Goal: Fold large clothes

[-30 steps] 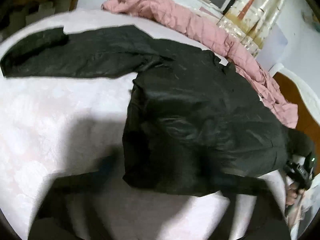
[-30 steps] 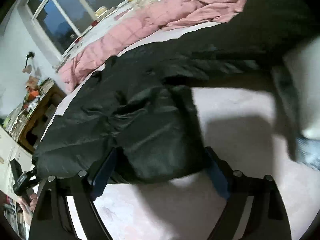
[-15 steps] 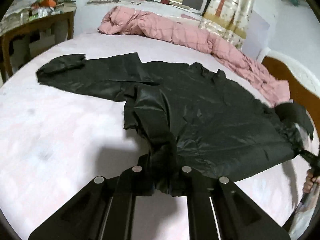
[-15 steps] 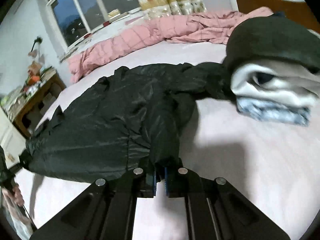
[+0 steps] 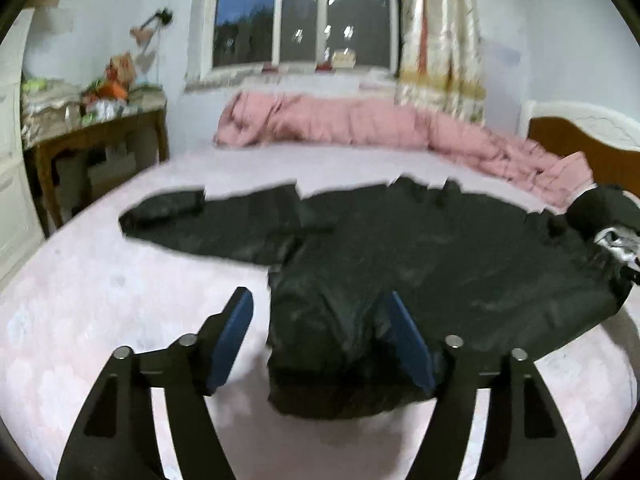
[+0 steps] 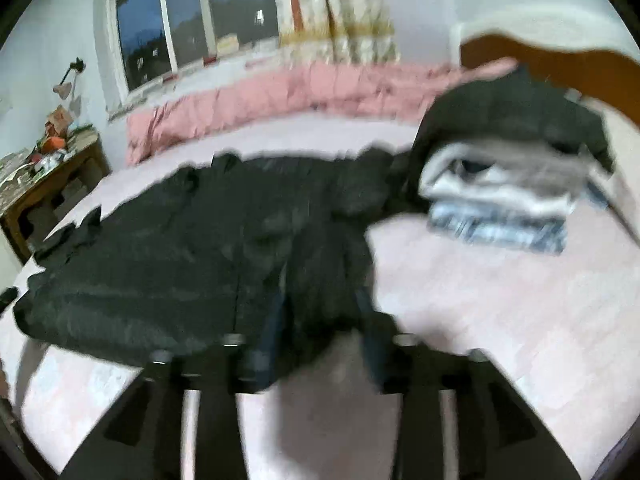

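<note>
A large black jacket (image 5: 440, 264) lies spread flat on the pink bed sheet (image 5: 100, 300), one sleeve (image 5: 172, 208) stretched out to the left. My left gripper (image 5: 316, 296) is at the near hem. Its jaws are opening, and a hem corner lies loose between the blue pads (image 5: 232, 332) without being pressed. In the blurred right wrist view the jacket (image 6: 180, 248) reaches my right gripper (image 6: 320, 312). Those jaws are opening too, with the other hem corner lying between the fingers (image 6: 372, 336).
A stack of folded clothes (image 6: 500, 184), topped by a black one, sits on the bed at the jacket's right, also the stack (image 5: 608, 216). A pink quilt (image 5: 360, 124) lies along the far side. A cluttered wooden table (image 5: 92, 136) stands left, a headboard (image 6: 560, 64) right.
Half a second ago both grippers were shut on the jacket's hem corners. Now both have spread their jaws and the fabric lies loose between them. Both views have lifted.
</note>
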### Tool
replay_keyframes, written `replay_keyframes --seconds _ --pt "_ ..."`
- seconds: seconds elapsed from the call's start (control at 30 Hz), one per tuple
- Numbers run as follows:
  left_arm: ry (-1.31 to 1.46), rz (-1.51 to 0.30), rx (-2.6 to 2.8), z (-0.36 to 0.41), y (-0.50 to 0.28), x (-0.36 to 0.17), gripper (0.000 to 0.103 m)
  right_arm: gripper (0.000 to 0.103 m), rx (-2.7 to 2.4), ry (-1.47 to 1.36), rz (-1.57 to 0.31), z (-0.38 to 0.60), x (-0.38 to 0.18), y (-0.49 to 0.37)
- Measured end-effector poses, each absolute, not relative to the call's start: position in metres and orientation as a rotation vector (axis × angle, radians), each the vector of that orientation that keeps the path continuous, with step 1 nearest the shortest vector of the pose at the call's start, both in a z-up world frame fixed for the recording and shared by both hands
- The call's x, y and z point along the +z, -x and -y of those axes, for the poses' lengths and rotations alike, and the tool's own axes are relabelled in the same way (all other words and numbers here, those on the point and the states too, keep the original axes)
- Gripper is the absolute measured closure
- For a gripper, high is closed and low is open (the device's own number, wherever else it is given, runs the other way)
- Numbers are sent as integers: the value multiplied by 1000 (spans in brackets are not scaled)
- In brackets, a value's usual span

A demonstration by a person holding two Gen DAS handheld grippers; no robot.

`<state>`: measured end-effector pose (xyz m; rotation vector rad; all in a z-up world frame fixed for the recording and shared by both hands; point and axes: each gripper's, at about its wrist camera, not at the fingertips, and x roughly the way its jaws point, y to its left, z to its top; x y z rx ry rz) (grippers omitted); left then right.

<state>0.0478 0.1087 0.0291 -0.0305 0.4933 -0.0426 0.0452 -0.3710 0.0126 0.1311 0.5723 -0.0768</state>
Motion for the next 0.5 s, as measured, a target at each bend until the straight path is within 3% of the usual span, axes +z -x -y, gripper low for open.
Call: replay_keyframes --seconds 0.07,0.13,0.2,0.3,0.33,0.37,0.43,0.47,0.5 --pt "14 -499 -40 -103 -53 32 24 44 -63 -130 -497 370 24 -38" --pt "16 -546 -16 -100 -67 28 22 38 -26 -151 -457 372 33 -34" --pt "3 -633 32 -100 -88 16 17 35 -17 -156 -489 371 34 -46" --pt "-95 -724 40 -92 -122 -2 20 36 -23 -146 -553 374 23 -75" --pt "-98 -740 21 -92 -130 -5 36 38 -47 -136 -566 377 17 -86" --pt "-84 -746 -1 -93 -136 -6 62 43 -50 -122 -578 380 12 -95" --pt "-67 -712 -7 -96 -140 -3 95 79 -25 -118 -621 384 0 -107" --pt "-71 -671 -23 -95 -139 0 96 98 -3 -145 -663 389 -7 -114" --pt "-82 -623 -32 -95 -137 1 96 99 5 -173 -677 394 -11 -116"
